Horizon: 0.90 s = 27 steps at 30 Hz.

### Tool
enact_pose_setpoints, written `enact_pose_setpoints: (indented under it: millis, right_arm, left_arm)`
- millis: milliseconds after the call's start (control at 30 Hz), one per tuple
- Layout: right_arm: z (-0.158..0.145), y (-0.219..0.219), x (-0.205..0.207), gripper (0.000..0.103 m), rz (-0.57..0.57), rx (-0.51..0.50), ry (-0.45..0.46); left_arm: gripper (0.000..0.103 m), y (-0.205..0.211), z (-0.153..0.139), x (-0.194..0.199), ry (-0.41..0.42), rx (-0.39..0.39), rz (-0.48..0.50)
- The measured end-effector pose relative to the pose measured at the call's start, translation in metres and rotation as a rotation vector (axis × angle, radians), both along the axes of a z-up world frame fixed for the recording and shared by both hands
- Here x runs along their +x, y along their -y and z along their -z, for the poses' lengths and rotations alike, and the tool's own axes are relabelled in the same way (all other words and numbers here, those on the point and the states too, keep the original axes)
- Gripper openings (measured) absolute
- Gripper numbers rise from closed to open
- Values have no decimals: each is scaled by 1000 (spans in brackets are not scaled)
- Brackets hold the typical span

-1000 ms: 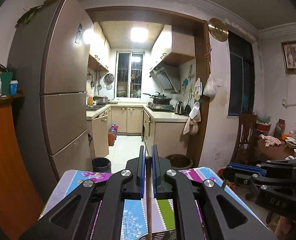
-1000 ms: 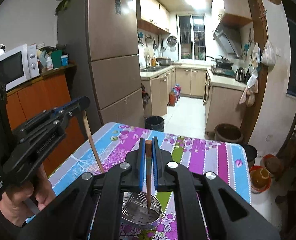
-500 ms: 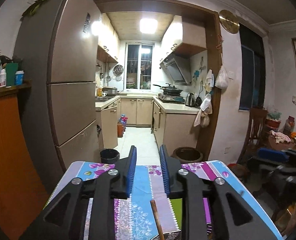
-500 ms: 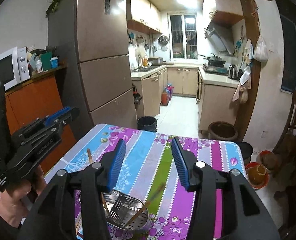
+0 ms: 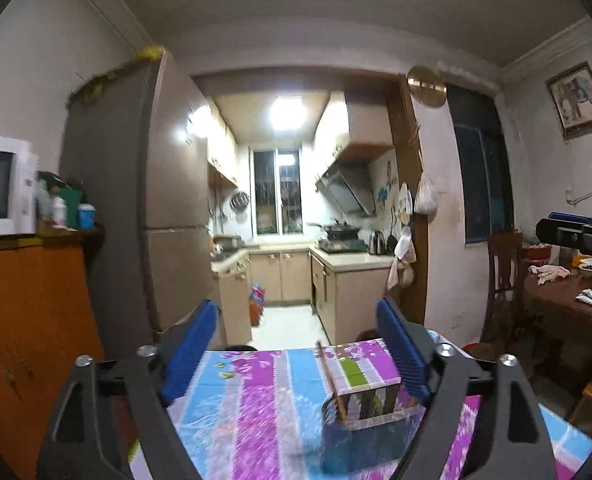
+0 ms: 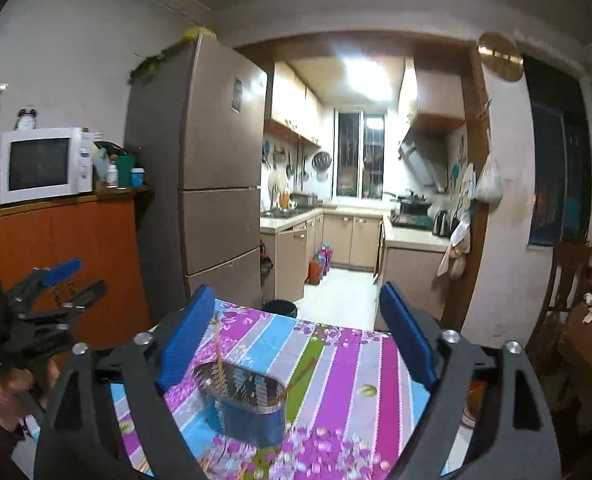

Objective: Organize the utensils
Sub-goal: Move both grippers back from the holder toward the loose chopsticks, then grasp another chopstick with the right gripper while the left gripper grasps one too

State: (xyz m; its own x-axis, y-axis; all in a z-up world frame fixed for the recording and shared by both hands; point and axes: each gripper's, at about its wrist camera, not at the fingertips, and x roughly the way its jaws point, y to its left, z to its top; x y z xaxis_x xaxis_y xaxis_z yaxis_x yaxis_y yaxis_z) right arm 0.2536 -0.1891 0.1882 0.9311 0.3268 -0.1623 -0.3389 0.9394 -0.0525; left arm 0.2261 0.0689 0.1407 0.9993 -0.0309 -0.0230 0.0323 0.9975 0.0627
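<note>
Behind the table (image 6: pixel 336 360), a kitchen doorway is being framed by an orange cabinet (image 6: pixel 76 248) carrying a white microwave (image 6: pixel 44 164) at the left, then a tall fridge (image 6: pixel 216 184). Striped, flowered cloth is being shown across the table. On it a metal utensil holder (image 6: pixel 248 404) is being seen, blurred, with a wooden chopstick (image 6: pixel 218 356) leaning upright against its left side and a second chopstick (image 6: pixel 300 372) slanting over its right rim. The left tool (image 5: pixel 298 344) is being opened, its blue pads spread wide with nothing gripped; the holder is lying low between its jaws. The right tool (image 6: pixel 296 332) is likewise being opened wide, empty, above the holder. At the far right a wooden chair (image 6: pixel 564 288) is being partly shown.
</note>
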Motion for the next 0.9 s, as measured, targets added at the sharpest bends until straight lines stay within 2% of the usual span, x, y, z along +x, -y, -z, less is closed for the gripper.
enact_pose_setpoints:
  millis: [133,233,333,400,500,567,667,733,900]
  right_arm:
    - [28,12,-60,87,3,15,41]
    - [53,15,-95,87,0,13,53]
    - [78,13,-123,87,3,4,51]
    - [104,8,-136,87,-8,8,12]
    - [137,2,-149,87,-22,8,-45]
    - [163,-2,-158,87,-16,0,-86]
    - [203,-10,-168,71,0,-16,-170]
    - [228,-14,-171,59,3,-29,-223]
    - [277,-29,-187,42,44,-47,-287]
  left_arm:
    - [92,-14,27,-86,32,-3,-4]
    - [93,-19,55,-128,12,7,-10]
    - [94,-22,86,-148,-45,8,-8]
    - [94,-23,103,-154,-71,0,-11]
    - [94,-29,143,-155,-165,-44,-1]
    - [93,-30,164,-153,-210,-45,-4]
    - [92,-29,198,-152,-278,-74,11]
    - [86,-23,217,-154,-305,-67,21]
    - [61,-1,243,-164,-347,-40,89]
